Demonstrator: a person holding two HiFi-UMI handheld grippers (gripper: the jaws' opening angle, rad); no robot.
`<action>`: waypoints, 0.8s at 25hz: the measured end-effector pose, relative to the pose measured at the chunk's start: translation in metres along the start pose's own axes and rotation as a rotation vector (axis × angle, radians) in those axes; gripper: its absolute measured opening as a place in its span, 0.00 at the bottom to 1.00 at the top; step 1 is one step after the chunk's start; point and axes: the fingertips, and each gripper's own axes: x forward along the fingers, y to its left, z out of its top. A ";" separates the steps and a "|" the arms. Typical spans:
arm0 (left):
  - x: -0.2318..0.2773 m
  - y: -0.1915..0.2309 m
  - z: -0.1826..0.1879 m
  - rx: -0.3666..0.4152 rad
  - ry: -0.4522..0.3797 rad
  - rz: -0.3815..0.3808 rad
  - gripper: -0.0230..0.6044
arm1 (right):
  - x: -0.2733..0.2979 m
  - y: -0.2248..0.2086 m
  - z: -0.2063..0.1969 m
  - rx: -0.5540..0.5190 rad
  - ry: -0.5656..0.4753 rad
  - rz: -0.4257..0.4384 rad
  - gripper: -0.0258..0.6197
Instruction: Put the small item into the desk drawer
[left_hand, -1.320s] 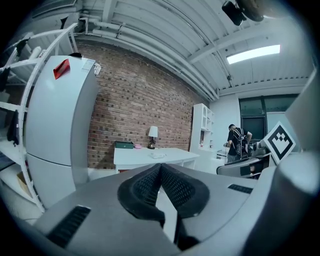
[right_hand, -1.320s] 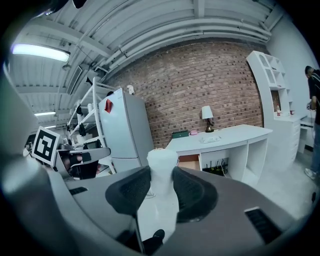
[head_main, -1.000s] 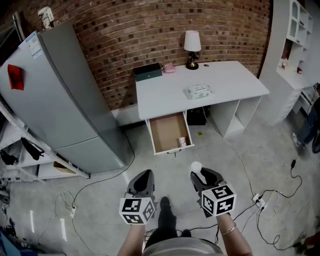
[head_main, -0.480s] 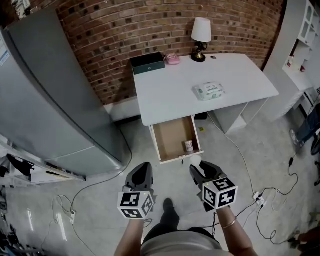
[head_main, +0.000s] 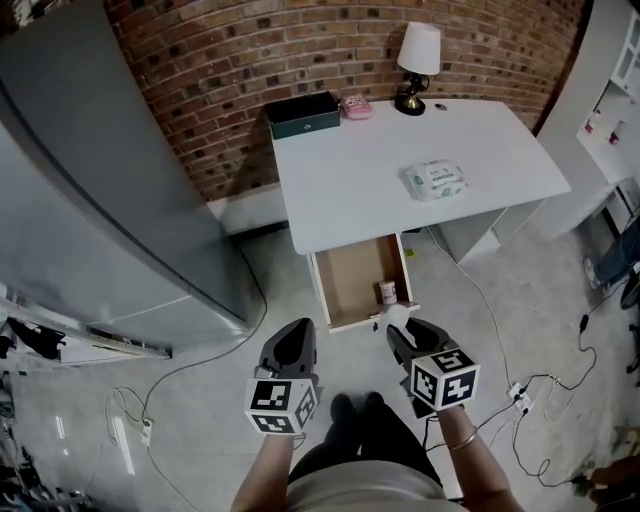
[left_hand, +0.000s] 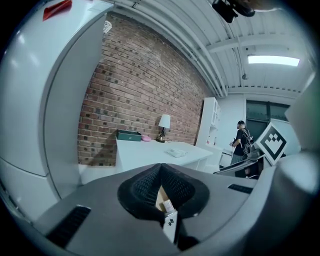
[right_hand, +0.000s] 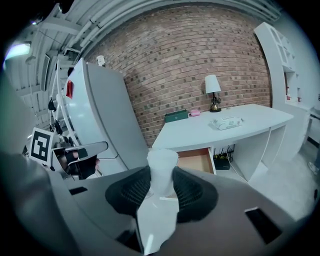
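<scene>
My right gripper (head_main: 403, 330) is shut on a small white bottle-like item (head_main: 398, 316), held upright between the pads (right_hand: 192, 187) just short of the drawer's front. In the right gripper view the white item (right_hand: 162, 170) stands in front of the open drawer (right_hand: 196, 160). The wooden-bottomed drawer (head_main: 348, 285) is pulled out under the white desk (head_main: 370, 170), and a small container (head_main: 388, 292) stands in its right front corner. My left gripper (head_main: 292, 342) hangs beside the right one, shut and empty; its jaws (left_hand: 161, 182) meet at the tips.
A grey fridge (head_main: 90, 180) stands left of the desk. On the desk are a green box (head_main: 302, 114), a pink object (head_main: 355, 106), a lamp (head_main: 418, 62) and a wipes pack (head_main: 436, 179). Cables (head_main: 520, 400) lie on the floor at right.
I have stepped toward the desk: both grippers are nearer the open drawer, and the white item now sits by its front edge. The grip has not changed.
</scene>
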 end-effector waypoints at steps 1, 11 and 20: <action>0.004 0.002 -0.002 -0.002 0.004 0.002 0.07 | 0.006 -0.003 -0.001 0.003 0.008 0.000 0.28; 0.056 0.019 -0.028 -0.006 0.065 0.033 0.07 | 0.074 -0.046 -0.012 0.010 0.099 0.017 0.28; 0.114 0.037 -0.070 -0.031 0.127 0.070 0.07 | 0.148 -0.087 -0.037 -0.012 0.186 0.020 0.28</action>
